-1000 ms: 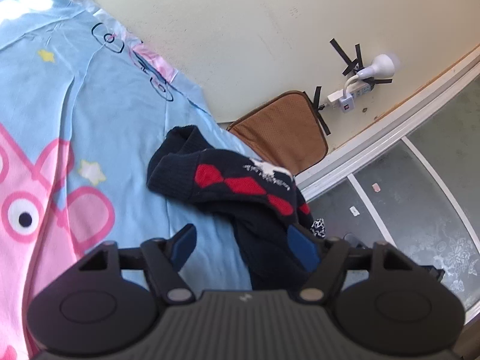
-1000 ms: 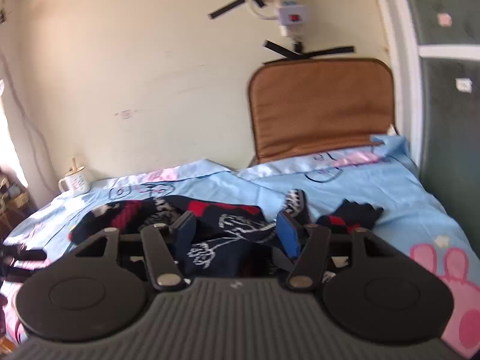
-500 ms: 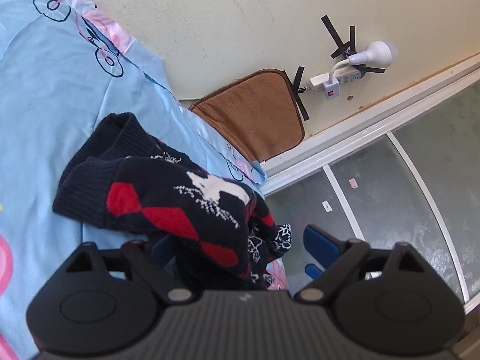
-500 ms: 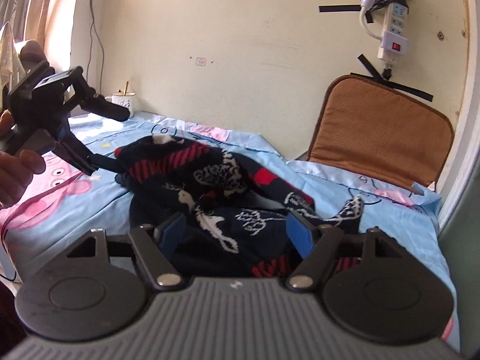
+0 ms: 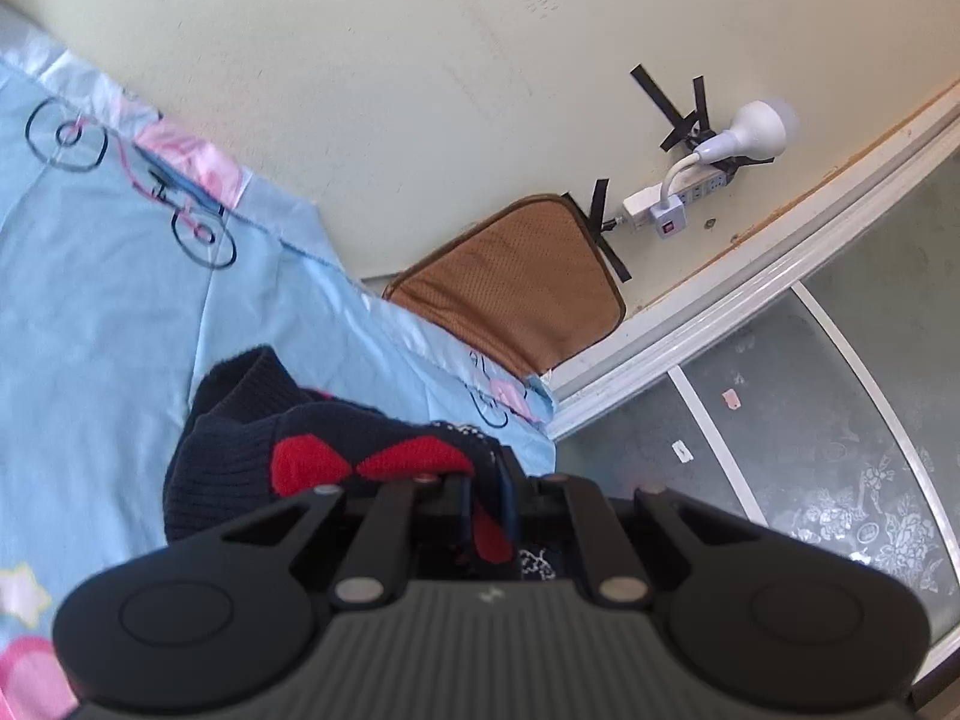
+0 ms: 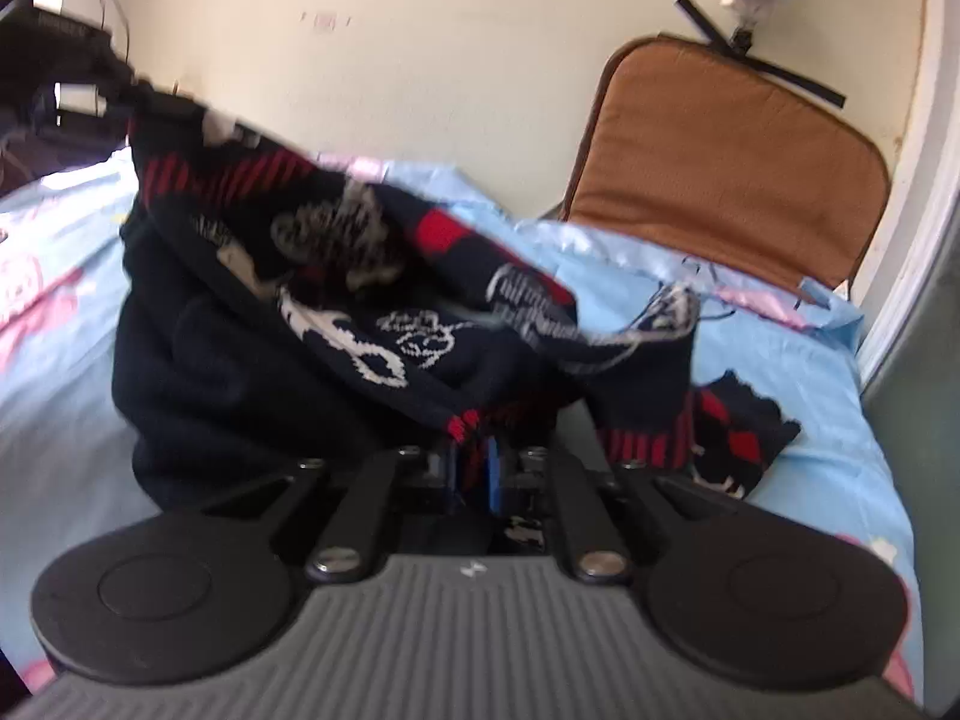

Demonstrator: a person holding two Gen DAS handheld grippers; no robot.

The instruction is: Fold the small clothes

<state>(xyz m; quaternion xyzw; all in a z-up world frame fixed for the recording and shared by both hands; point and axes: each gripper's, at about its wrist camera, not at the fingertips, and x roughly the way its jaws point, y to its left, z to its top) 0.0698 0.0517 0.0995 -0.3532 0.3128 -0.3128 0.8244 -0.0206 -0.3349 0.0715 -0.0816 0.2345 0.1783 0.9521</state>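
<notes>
A small navy knit sweater [image 6: 336,312] with red diamonds and white patterns hangs lifted between both grippers over the blue cartoon bedsheet [image 6: 774,354]. My right gripper [image 6: 474,468] is shut on its red-striped hem. My left gripper [image 5: 486,510] is shut on another edge of the sweater [image 5: 288,450]; a ribbed cuff droops onto the sheet [image 5: 108,312]. The left gripper also shows at the upper left of the right wrist view [image 6: 72,72], holding the sweater up. A sleeve end [image 6: 738,438] lies on the sheet at right.
A brown cushion [image 6: 720,180] leans against the cream wall at the bed's far end. A power strip with a white lamp [image 5: 720,162] is taped to the wall. A frosted glass door [image 5: 810,450] borders the bed's right side.
Both grippers have closed on the sweater; half a second ago both were open. The sweater is now lifted and stretched between them.
</notes>
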